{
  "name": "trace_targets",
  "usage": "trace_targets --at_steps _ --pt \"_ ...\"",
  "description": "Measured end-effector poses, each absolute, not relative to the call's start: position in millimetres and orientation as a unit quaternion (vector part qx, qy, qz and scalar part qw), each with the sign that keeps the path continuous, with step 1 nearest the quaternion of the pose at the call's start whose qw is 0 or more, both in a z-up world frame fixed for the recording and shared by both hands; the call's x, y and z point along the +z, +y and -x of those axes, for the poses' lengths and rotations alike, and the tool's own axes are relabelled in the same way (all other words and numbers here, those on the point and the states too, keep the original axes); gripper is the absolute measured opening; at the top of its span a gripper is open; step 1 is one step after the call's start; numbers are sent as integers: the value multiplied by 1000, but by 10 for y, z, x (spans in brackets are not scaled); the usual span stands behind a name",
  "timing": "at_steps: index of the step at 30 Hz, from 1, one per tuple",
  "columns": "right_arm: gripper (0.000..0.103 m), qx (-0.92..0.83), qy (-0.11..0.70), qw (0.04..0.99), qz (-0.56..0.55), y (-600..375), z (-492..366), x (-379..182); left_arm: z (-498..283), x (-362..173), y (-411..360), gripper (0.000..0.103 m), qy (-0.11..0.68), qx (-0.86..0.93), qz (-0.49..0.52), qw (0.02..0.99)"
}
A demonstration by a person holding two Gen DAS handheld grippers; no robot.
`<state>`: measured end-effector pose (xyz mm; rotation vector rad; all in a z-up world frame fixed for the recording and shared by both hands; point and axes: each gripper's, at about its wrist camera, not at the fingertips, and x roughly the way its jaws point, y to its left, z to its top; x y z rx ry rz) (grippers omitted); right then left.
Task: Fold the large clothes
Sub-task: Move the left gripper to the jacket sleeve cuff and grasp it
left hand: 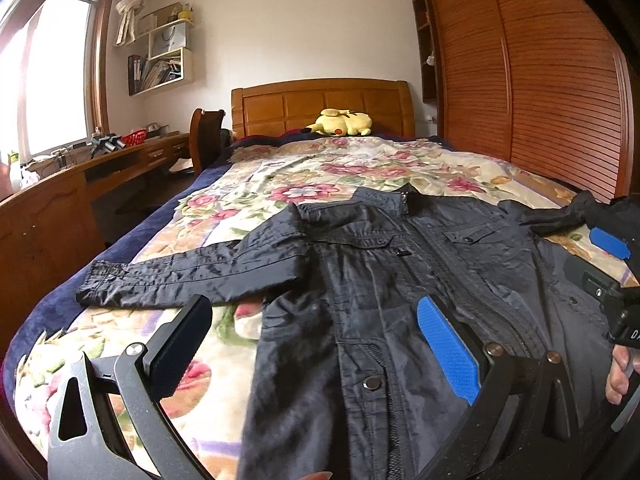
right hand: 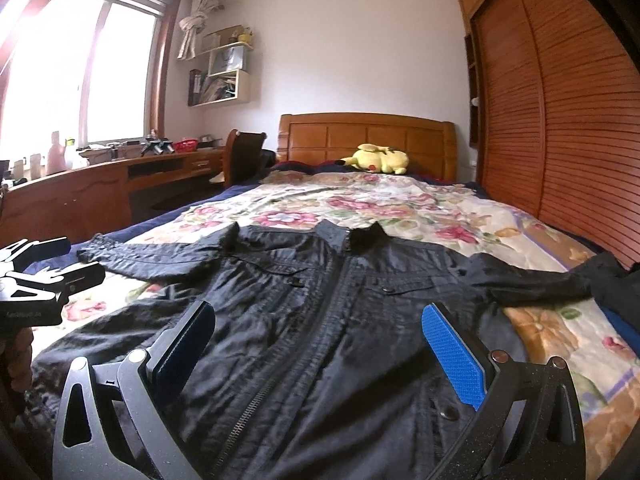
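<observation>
While your left claw (left hand: 316,344) and right claw (right hand: 320,344) both gape wide, gripping nothing, at the bottom of each frame, the dark jacket (right hand: 320,300) lies spread front-up across mid-frame on the flowered bedspread (right hand: 380,204).

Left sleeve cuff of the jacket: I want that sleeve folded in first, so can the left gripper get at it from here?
Probably yes. The left gripper is open above the jacket, and the sleeve cuff lies flat on the floral bedspread with nothing over it.
</observation>
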<state>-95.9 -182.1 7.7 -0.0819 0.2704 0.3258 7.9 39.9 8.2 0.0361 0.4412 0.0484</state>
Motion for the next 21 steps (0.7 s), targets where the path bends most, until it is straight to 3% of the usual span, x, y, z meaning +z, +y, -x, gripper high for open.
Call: trace_targets --at_steps 21 --pt "103 224 144 963 49 -1454 741 265 -289 60 1196 103 259 90 -34 961"
